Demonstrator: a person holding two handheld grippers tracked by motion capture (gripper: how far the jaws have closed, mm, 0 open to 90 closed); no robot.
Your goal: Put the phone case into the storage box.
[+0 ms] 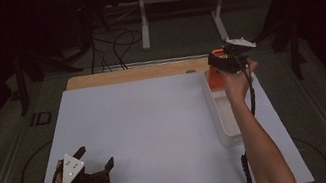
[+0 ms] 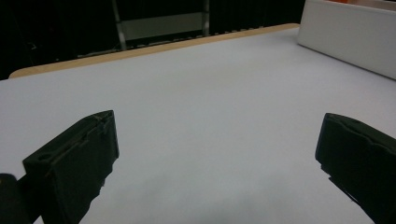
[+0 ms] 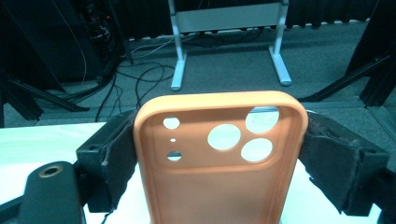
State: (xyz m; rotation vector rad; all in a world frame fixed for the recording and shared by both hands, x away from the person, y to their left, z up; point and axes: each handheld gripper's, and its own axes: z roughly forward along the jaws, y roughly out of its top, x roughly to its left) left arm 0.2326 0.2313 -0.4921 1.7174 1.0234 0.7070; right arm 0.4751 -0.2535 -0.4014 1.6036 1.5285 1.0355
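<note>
Orange phone case (image 3: 219, 163) sitting pinched between the right gripper's (image 3: 219, 158) jaws, camera holes uppermost.

Right gripper is hovering over the far end of the white tray (image 1: 225, 126), the case (image 1: 214, 78) hanging down into it. Left gripper (image 1: 97, 165) is resting with jaws spread wide and holding nothing, well apart from the tray, on the white table (image 1: 158, 133) at its near left corner.

No legible text or labels.
</note>
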